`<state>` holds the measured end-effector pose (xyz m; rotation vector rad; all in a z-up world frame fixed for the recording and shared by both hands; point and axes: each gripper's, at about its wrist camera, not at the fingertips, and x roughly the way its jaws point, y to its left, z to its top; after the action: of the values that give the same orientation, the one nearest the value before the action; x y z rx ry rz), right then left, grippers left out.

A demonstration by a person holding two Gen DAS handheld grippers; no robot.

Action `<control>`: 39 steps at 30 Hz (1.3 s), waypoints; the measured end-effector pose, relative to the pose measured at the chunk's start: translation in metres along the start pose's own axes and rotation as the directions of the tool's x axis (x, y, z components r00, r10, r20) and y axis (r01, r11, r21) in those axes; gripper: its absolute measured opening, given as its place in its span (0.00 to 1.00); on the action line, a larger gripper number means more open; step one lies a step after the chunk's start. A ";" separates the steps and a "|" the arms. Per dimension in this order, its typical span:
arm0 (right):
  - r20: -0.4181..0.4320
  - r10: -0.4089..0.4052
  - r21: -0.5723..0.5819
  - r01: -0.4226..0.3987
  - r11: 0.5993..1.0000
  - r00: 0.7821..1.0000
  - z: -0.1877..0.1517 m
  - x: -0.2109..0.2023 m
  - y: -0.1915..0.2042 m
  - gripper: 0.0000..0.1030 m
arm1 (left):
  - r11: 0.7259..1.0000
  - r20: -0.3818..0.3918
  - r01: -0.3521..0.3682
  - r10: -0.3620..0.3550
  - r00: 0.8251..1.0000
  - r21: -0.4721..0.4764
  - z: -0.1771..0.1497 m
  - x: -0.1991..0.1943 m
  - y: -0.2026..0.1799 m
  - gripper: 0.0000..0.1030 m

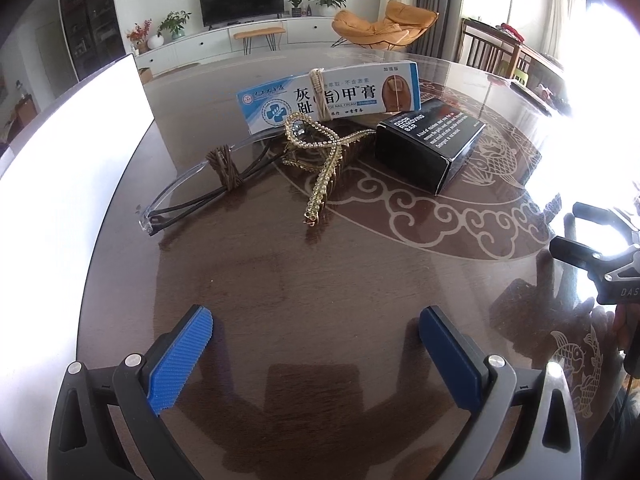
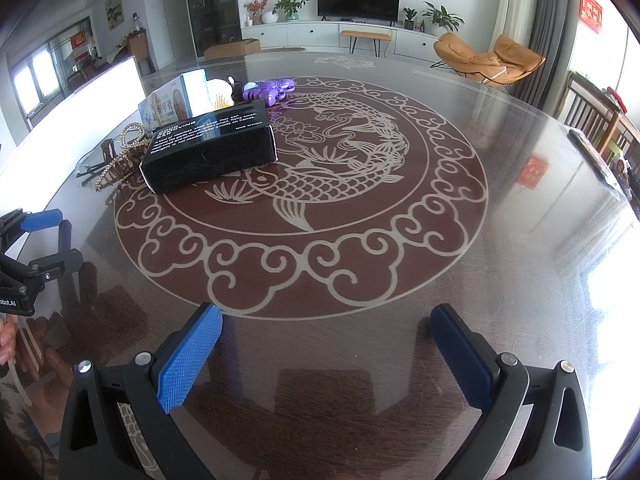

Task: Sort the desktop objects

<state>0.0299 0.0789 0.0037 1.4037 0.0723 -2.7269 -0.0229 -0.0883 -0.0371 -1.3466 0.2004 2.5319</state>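
Centrally, the cluster to be sorted lies at the far left of the counter [image 2: 400, 280]: black box [image 1: 430, 148], blue-and-white cream carton [image 1: 332, 96] behind it, rhinestone hair clip [image 1: 320, 160] and clear glasses [image 1: 192, 188] just left, a purple toy [image 2: 268, 90] beyond. Left tongs [image 1: 316, 356] and right tongs [image 2: 326, 356] hover released, holding nothing. Judged best: take the unobstructed box first, jaws across its narrow sides, sparing the tangled clip.
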 end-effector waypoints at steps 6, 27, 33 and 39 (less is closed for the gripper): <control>0.000 0.000 0.000 0.000 1.000 1.000 0.000 0.000 0.000 1.00 | 1.000 0.005 -0.009 0.009 1.000 -0.010 -0.002 0.001 -0.001 1.00; 0.067 -0.015 -0.367 0.039 0.929 0.998 0.105 0.029 0.151 1.00 | 1.000 0.008 -0.014 0.014 1.000 -0.018 -0.003 0.001 0.000 1.00; 0.035 -0.105 -0.285 0.110 0.952 0.994 0.097 0.056 0.108 0.99 | 1.000 0.009 -0.014 0.014 1.000 -0.018 -0.003 0.001 0.000 1.00; 0.010 -0.139 -0.138 0.139 0.981 0.990 0.043 0.033 0.022 1.00 | 1.000 0.009 -0.014 0.014 1.000 -0.019 -0.003 0.001 0.000 1.00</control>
<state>-0.0221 0.0520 0.0014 1.4100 0.3663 -2.7684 -0.0209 -0.0887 -0.0402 -1.3448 0.1856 2.5574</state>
